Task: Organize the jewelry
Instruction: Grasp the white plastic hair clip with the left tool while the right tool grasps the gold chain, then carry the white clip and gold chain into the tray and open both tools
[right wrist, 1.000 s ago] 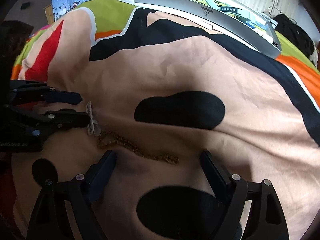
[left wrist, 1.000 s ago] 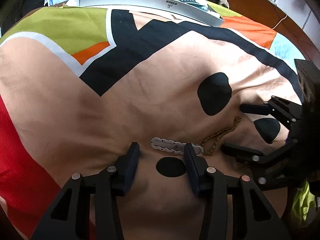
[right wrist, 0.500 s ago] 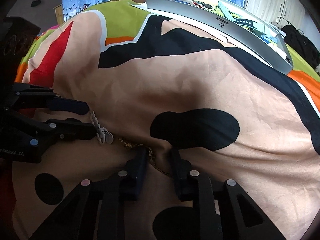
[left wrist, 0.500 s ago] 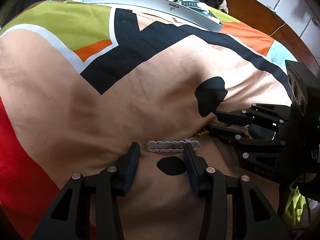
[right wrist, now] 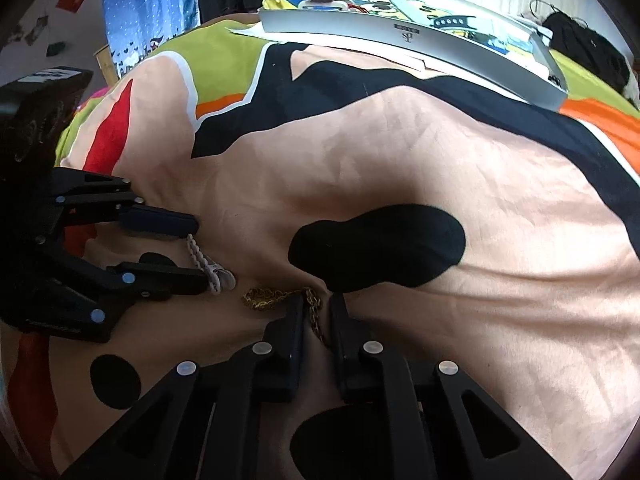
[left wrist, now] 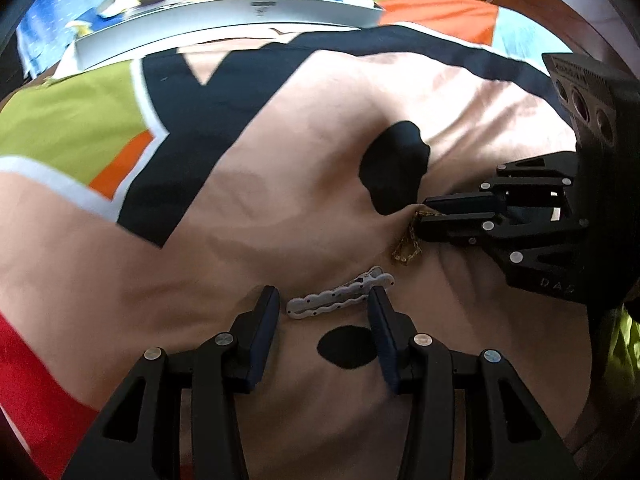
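Right gripper point(right wrist: 316, 312) closed on gold chain point(right wrist: 266, 298), pinched with bedsheet point(right wrist: 440, 168) fabric; loose end bunched on sheet just left of fingers. Left gripper point(left wrist: 322, 310) open, fingers straddling white hair clip point(left wrist: 340, 294) lying flat on sheet near chain. Silver tray point(right wrist: 400, 38) at far edge, well apart.
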Tool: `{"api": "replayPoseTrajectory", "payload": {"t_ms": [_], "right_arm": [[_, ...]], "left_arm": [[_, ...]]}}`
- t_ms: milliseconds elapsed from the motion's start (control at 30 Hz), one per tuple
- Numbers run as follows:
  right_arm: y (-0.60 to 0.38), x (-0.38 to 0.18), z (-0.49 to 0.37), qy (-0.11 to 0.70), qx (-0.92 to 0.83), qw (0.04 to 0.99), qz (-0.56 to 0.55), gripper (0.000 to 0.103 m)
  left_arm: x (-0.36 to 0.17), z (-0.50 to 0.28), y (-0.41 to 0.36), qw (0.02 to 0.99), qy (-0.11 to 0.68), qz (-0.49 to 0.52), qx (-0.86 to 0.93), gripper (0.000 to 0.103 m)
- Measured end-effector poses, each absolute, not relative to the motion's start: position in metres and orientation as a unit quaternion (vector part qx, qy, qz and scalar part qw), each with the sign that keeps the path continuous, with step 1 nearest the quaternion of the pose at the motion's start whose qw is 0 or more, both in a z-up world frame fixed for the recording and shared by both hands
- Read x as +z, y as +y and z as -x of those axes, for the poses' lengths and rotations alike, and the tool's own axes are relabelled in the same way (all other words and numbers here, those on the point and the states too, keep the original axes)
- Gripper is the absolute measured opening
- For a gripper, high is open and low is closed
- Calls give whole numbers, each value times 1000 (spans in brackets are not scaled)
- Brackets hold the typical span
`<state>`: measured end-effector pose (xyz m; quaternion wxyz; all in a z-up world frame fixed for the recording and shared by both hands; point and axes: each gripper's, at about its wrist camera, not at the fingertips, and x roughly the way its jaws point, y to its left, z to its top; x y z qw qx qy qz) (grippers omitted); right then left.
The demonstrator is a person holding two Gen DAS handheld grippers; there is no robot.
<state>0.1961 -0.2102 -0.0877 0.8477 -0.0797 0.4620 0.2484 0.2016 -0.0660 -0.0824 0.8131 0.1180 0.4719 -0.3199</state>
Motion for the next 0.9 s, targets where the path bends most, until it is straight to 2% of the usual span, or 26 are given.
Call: {"api": "replayPoseTrajectory", "payload": {"t_ms": [100, 200, 400, 600, 900], "right_arm": [[-208, -88, -192, 463, 248, 847, 79, 12], [-212, -88, -190, 461, 248, 849, 72, 11], [-218, -83, -183, 462, 248, 850, 52, 9], [-224, -75, -175, 460, 251, 851, 21, 8], [-226, -57, -165, 438, 255, 862, 11, 8]], "left_arm": [[-86, -202, -69, 807, 474, -127, -328, 38], [-88, -196, -66, 808, 475, -123, -328, 23], [-85, -191, -57, 820, 489, -65, -290, 8], [-79, -185, -43, 827, 498, 6, -260, 2], [-62, -182, -30, 832, 496, 42, -245, 0]]}}
